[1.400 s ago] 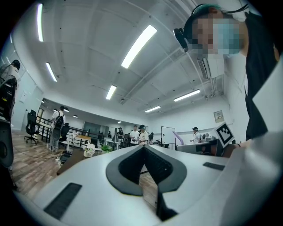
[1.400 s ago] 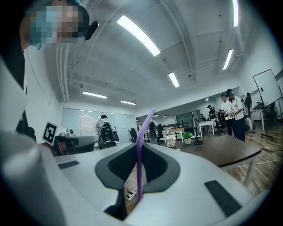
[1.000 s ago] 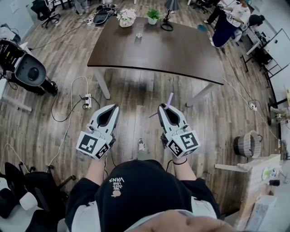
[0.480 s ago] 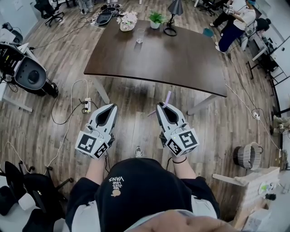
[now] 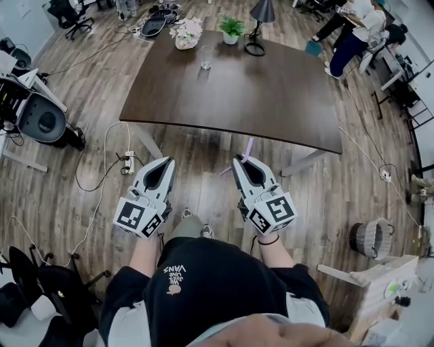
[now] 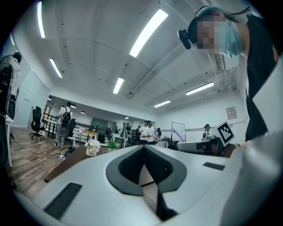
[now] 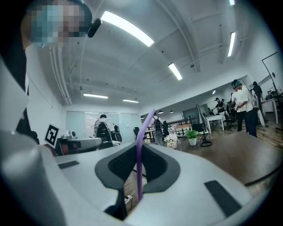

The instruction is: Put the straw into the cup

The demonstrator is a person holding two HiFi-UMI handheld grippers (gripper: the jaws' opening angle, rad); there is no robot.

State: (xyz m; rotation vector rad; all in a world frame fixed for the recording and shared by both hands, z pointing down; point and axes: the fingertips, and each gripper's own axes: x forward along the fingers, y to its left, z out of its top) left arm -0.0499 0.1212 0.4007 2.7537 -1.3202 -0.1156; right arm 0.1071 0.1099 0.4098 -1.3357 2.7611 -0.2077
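A clear cup (image 5: 206, 57) stands on the far side of the dark wooden table (image 5: 237, 88), near its back edge. My right gripper (image 5: 239, 161) is held level over the floor in front of the table's near edge, shut on a purple straw (image 5: 249, 146). The straw pokes up past the jaws and out to the left. In the right gripper view the straw (image 7: 139, 159) runs upright between the closed jaws of the right gripper (image 7: 140, 146). My left gripper (image 5: 165, 163) is beside it, shut and holding nothing; the left gripper (image 6: 143, 148) has its tips meeting.
On the table's back edge stand a flower pot (image 5: 188, 31), a green plant (image 5: 232, 27) and a black lamp (image 5: 258, 19). A power strip with cables (image 5: 127, 156) lies on the floor at left. A wicker basket (image 5: 370, 237) sits at right. People (image 5: 352, 27) are at the far right.
The table's near edge has come closer to both grippers as I walk toward it. The grippers keep their places side by side, and the straw stays gripped.
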